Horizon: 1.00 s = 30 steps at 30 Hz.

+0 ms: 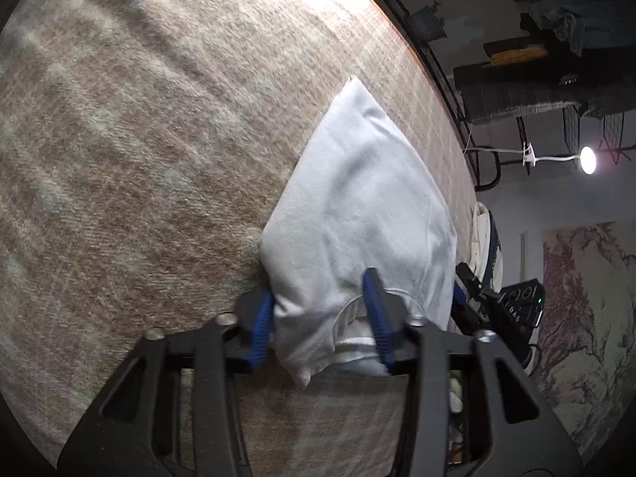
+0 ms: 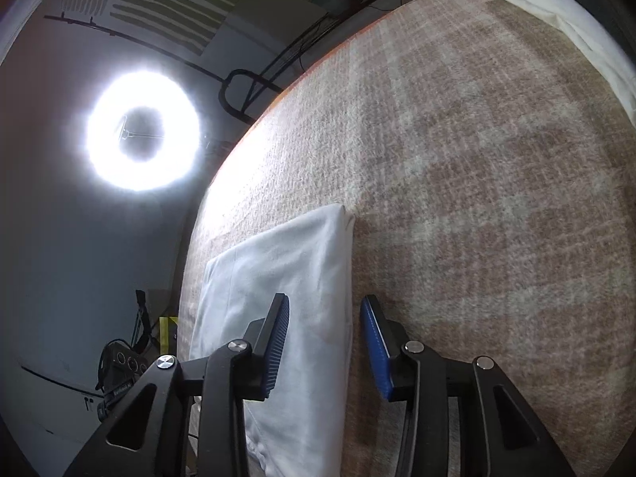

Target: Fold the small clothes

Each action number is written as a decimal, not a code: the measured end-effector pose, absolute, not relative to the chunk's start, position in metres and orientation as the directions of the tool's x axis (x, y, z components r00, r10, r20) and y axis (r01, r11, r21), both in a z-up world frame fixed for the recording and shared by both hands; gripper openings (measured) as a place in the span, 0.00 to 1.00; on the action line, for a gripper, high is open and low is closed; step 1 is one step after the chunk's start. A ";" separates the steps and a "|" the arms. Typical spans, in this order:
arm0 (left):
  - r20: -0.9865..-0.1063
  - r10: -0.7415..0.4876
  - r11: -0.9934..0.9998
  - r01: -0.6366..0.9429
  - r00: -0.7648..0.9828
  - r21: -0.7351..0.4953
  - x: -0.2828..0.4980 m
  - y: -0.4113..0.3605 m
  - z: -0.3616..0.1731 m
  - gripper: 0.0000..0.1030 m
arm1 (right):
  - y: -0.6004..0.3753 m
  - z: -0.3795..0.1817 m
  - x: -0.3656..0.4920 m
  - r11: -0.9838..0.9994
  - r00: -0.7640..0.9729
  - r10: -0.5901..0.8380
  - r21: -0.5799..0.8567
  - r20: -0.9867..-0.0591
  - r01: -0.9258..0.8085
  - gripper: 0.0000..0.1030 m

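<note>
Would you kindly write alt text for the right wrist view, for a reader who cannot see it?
A folded white garment lies on a beige plaid blanket, with the right gripper straddling its right edge, blue-padded fingers apart. A bright ring light glares on the left, and a white cloth lies at the top right.

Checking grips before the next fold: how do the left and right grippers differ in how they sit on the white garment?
The left gripper straddles the white garment at its bunched collar end; the right gripper straddles a flat, straight side edge. The left's jaws look closed on cloth, whereas the right's show a gap. Both have blue pads and point down at the plaid blanket.
</note>
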<state>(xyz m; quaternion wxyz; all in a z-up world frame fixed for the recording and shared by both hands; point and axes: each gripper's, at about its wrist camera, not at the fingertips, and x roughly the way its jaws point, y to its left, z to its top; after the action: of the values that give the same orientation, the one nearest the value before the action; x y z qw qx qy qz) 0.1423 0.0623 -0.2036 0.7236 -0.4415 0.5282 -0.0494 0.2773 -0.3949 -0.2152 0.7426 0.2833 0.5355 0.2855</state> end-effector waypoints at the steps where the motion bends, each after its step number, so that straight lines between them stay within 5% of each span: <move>1: -0.730 -0.523 0.618 -0.394 0.439 -0.680 0.144 0.059 -0.203 0.25 | -0.392 -0.217 0.278 0.667 0.250 0.737 0.735 -0.628 -0.117 0.34; 4: -0.762 -0.477 0.688 -0.353 0.438 -0.633 0.149 0.048 -0.197 0.16 | -0.380 -0.218 0.279 0.671 0.243 0.735 0.731 -0.633 -0.126 0.32; 9: -0.769 -0.444 0.736 -0.302 0.460 -0.606 0.153 0.032 -0.183 0.12 | -0.365 -0.208 0.278 0.730 0.252 0.681 0.663 -0.688 -0.165 0.07; 30: -0.664 -0.558 0.775 0.027 0.498 -0.632 0.185 -0.076 -0.105 0.10 | -0.377 -0.107 0.256 0.824 0.401 0.566 0.474 -0.720 -0.312 0.03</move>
<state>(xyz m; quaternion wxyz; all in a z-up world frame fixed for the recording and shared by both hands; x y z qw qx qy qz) 0.1846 -0.0763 -0.1045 0.8175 -0.2840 0.4681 -0.1790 0.2563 -0.3770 -0.1066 0.8263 0.1327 0.4786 0.2656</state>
